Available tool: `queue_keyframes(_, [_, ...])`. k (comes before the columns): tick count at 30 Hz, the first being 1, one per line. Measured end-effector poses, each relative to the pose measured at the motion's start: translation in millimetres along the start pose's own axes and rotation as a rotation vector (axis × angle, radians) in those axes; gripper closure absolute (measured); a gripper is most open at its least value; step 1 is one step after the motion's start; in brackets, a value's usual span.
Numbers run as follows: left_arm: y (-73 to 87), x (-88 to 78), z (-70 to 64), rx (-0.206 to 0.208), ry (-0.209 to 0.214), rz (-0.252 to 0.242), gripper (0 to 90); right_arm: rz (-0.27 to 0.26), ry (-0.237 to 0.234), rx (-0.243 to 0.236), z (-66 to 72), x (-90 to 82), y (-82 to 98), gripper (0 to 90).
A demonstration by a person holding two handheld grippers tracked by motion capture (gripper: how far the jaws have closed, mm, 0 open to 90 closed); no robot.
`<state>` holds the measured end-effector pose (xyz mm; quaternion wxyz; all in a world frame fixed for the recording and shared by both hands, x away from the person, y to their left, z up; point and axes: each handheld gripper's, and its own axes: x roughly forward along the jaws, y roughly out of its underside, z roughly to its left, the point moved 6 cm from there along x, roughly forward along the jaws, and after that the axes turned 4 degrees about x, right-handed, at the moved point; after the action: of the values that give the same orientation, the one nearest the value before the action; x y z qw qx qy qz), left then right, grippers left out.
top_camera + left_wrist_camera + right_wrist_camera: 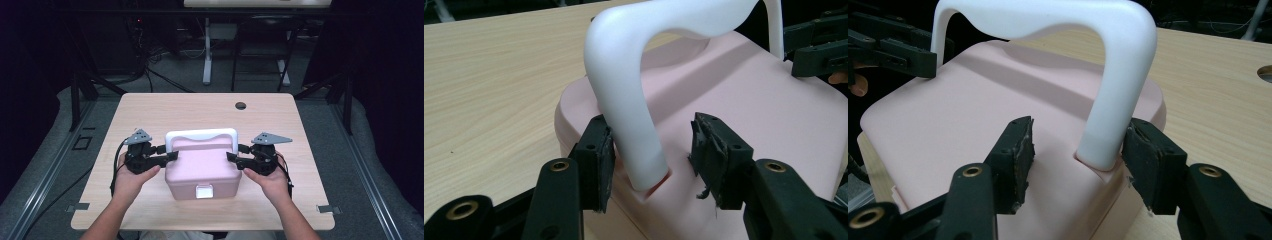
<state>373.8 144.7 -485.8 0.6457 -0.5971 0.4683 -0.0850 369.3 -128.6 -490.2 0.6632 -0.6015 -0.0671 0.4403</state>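
Observation:
A pink lidded box (200, 172) with a white arched handle (200, 135) stands upright on the wooden table (150, 110), near its front middle. My left gripper (172, 156) reaches in from the left. In the left gripper view its jaws (651, 127) straddle the foot of the handle (634, 130); one pad (605, 155) lies against the leg while the other pad (711, 150) stands clear. My right gripper (231, 157) comes in from the right, and its jaws (1079, 129) straddle the handle's other leg (1110, 125), with a wide gap on one side. Both are open.
A white latch (204, 191) sits on the box's front face. A round cable hole (240, 105) lies near the table's far edge. Beyond the table, desk legs and cables stand on the dark floor.

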Motion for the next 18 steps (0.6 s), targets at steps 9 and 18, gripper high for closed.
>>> queue_keyframes(9, [0.2,-2.6,-1.0,0.022,-0.008,0.0,58.9,-0.021,-0.013,0.006,3.1,-5.2,4.8,51.0])
queue_keyframes(18, [2.2,-7.1,-4.2,0.046,-0.013,0.001,63.9,-0.027,-0.021,0.002,7.2,-11.3,9.7,54.4])
